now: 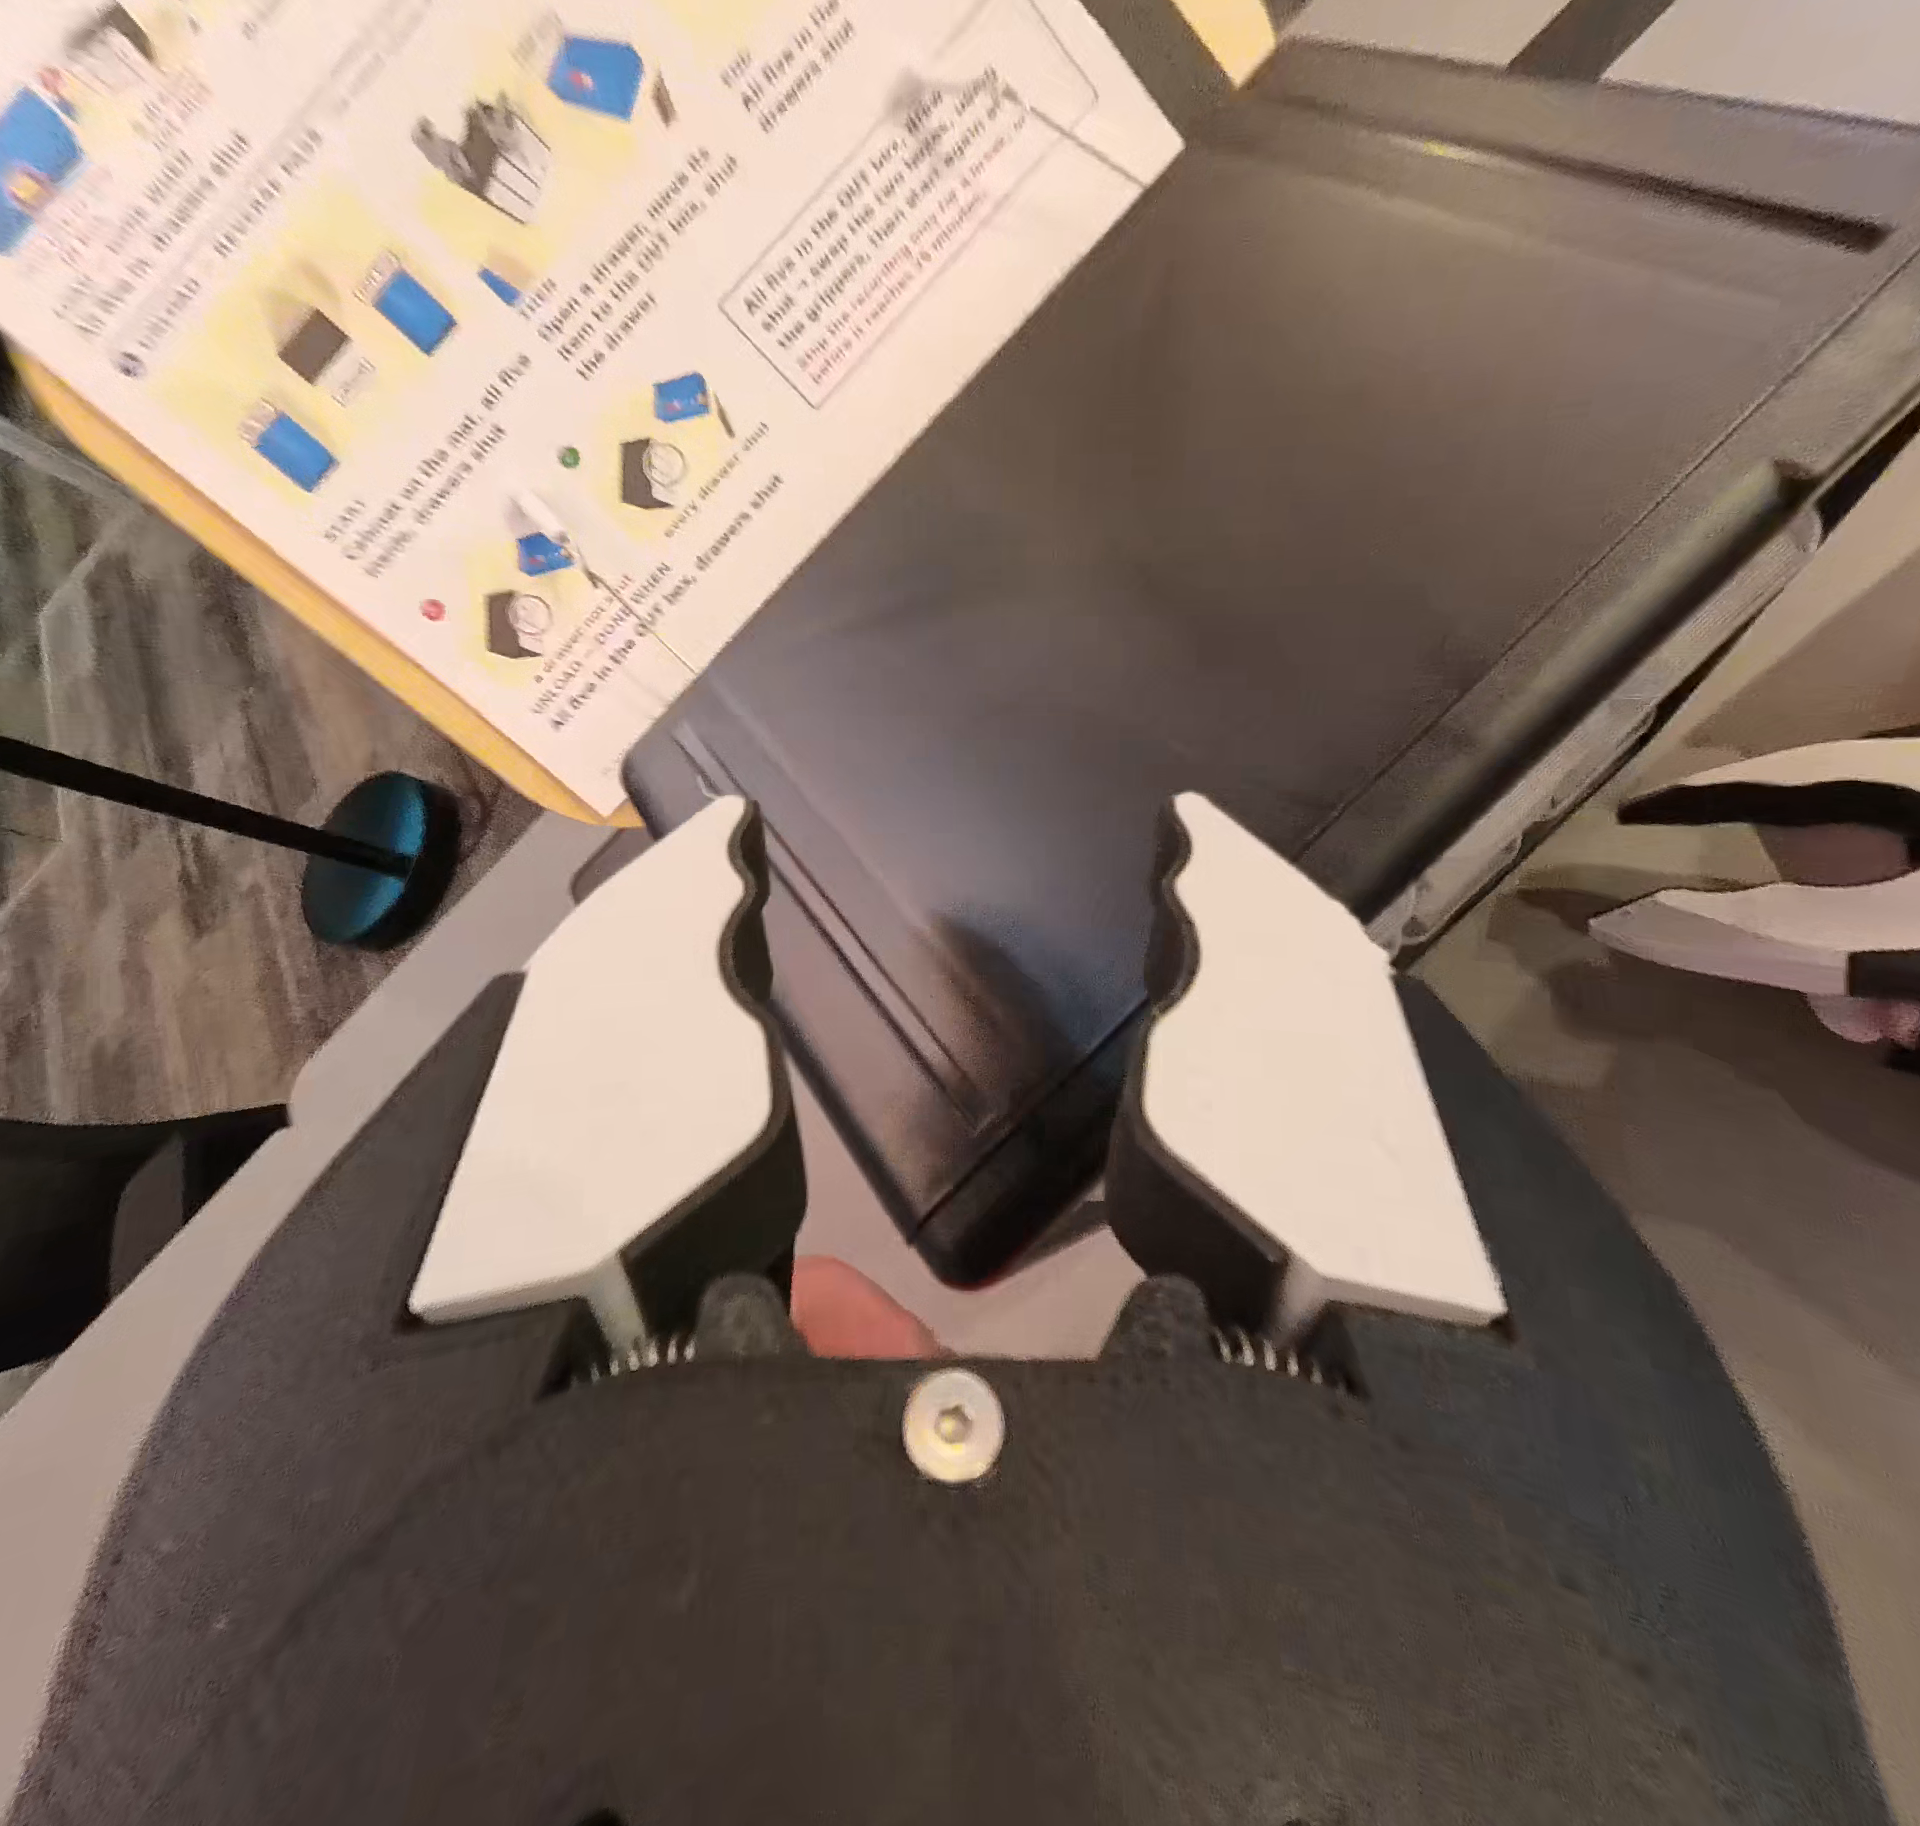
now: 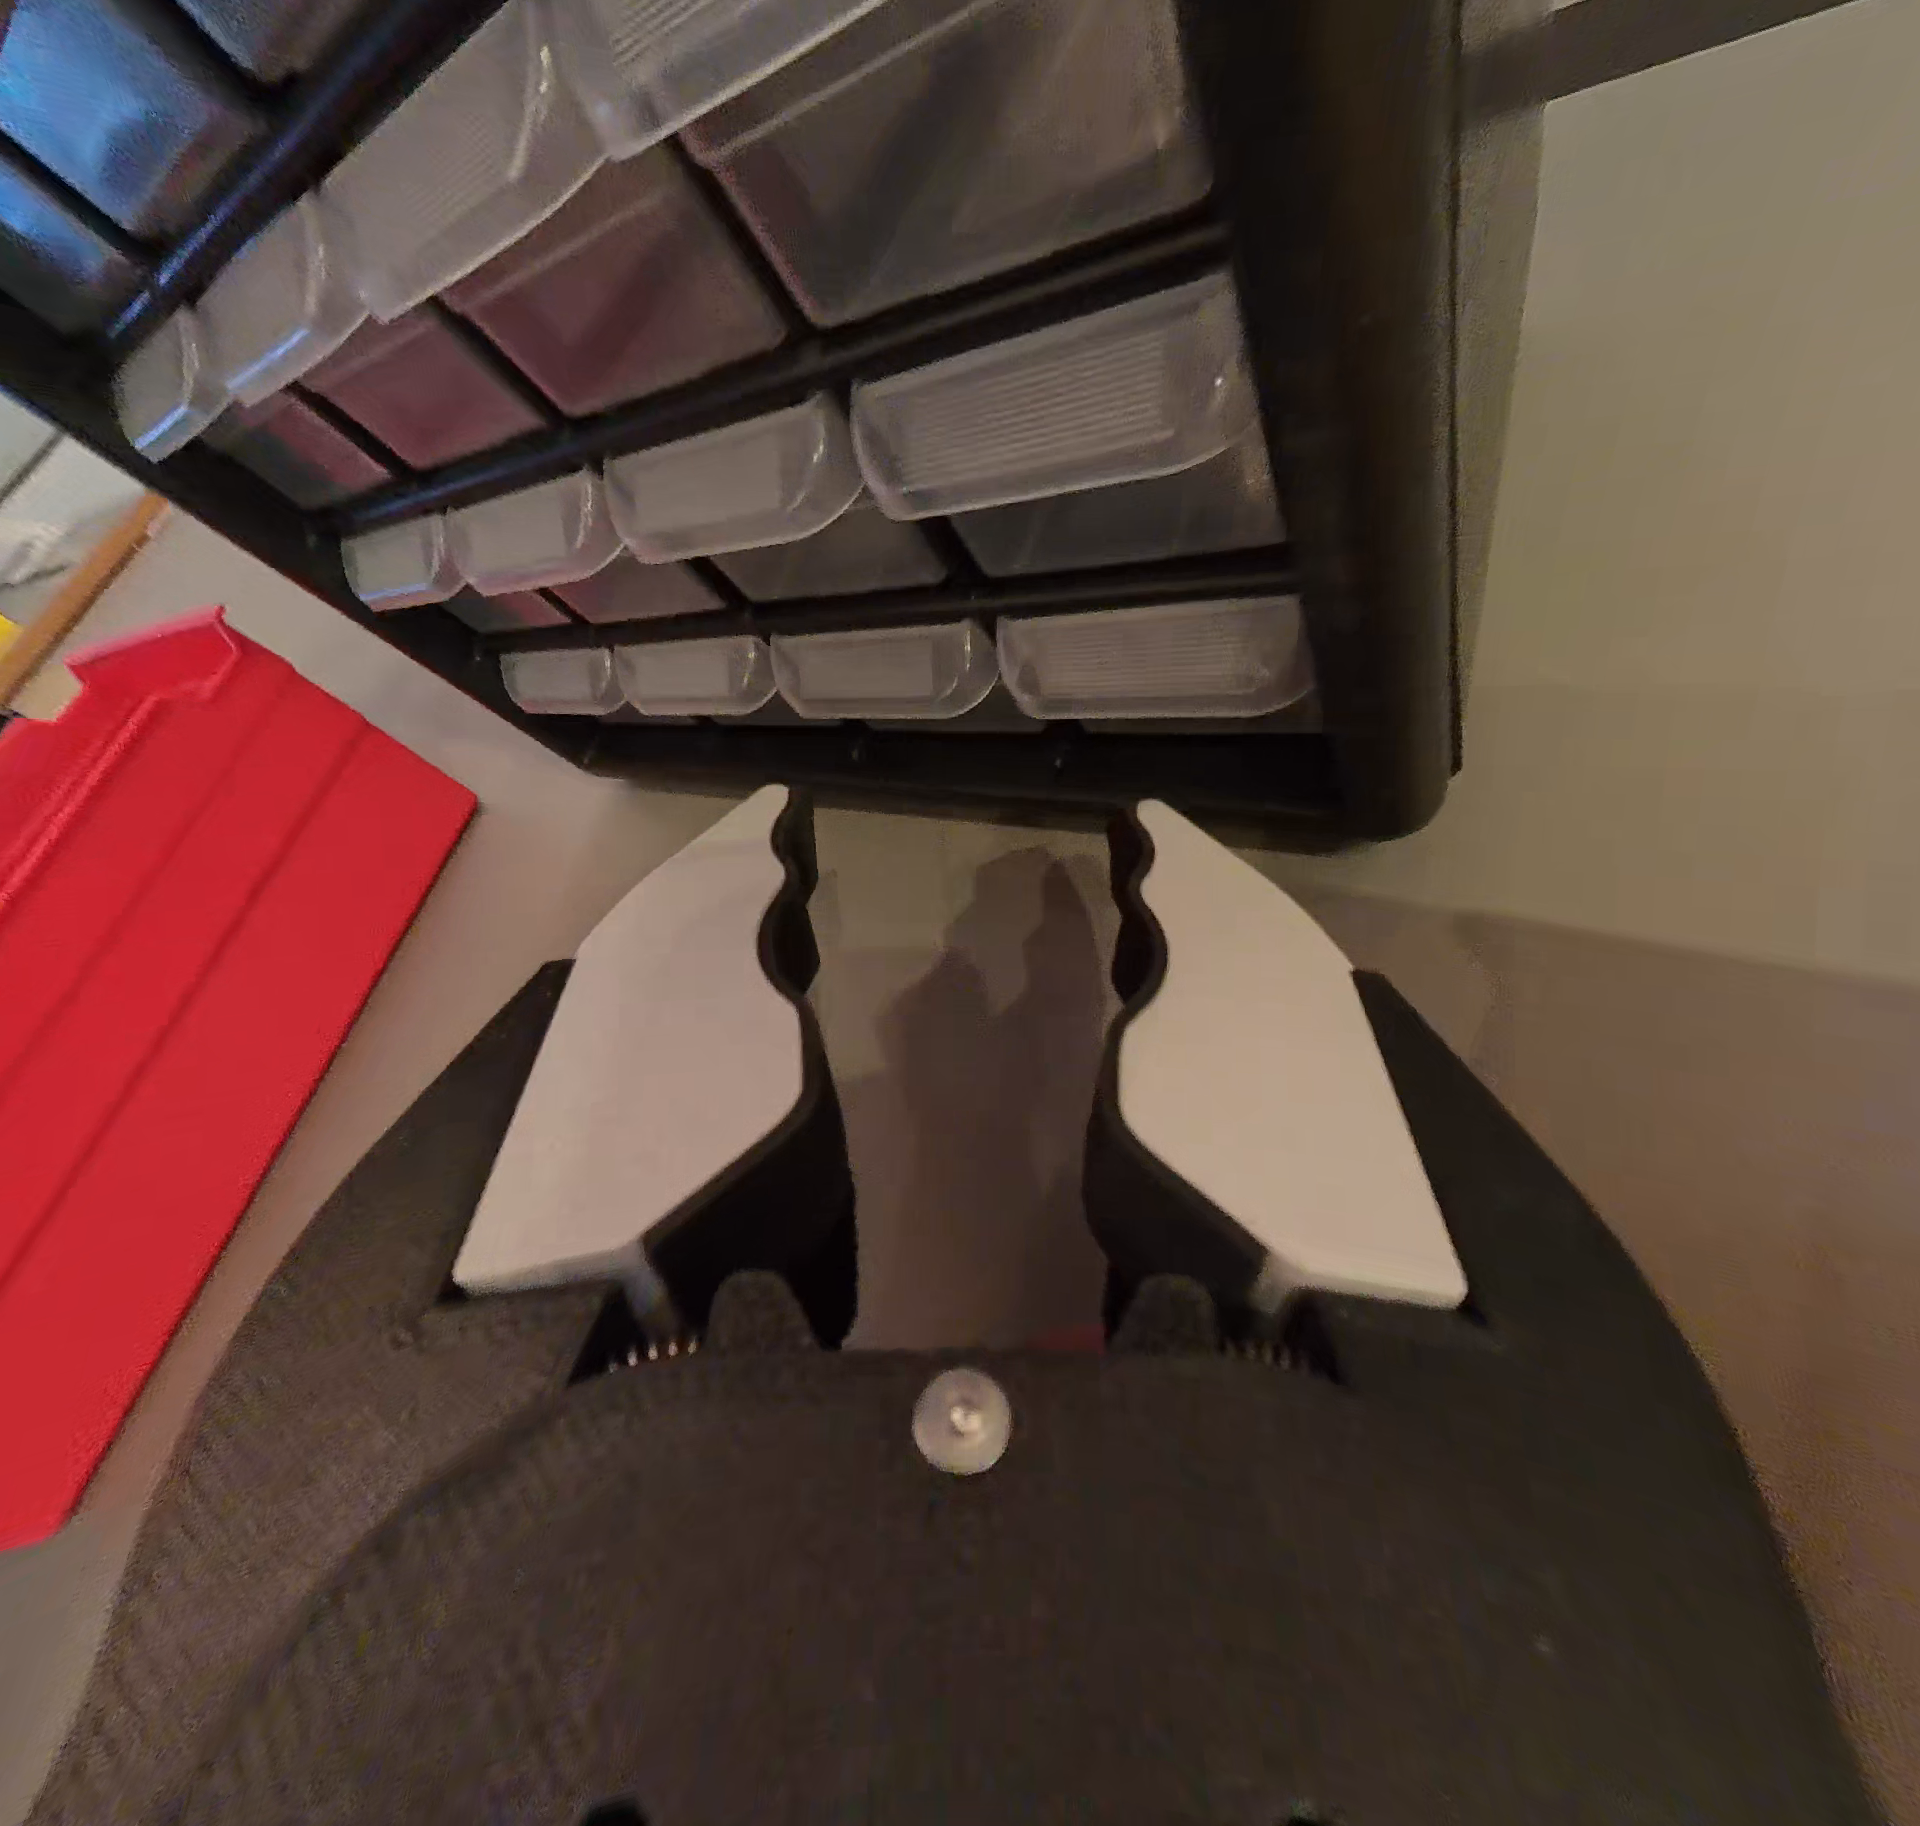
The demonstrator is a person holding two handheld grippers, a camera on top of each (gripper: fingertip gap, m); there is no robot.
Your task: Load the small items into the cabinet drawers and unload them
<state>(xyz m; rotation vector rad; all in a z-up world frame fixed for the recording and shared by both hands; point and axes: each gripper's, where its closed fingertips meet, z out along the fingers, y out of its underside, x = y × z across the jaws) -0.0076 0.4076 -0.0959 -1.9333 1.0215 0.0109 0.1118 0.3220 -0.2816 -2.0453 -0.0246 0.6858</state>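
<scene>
The black drawer cabinet [image 1: 1299, 529] shows as a plain dark panel in the left wrist view. My left gripper [image 1: 961, 820] is open, and one corner of the cabinet lies between its white fingers [image 1: 623, 1049]. I cannot tell whether the fingers touch it. In the right wrist view the cabinet's front [image 2: 1351, 426] shows rows of clear drawers [image 2: 1049, 426], all pushed in. My right gripper [image 2: 961, 810] is open and empty, just below the cabinet's lower right corner. It also shows at the right edge of the left wrist view [image 1: 1662, 867]. No small items are in view.
A red bin [image 2: 187, 945] lies on the grey table to the left of the cabinet. A printed instruction sheet [image 1: 520, 270] on a yellow board sits beyond the cabinet. A round blue base [image 1: 369, 857] with a black rod stands on the floor at left.
</scene>
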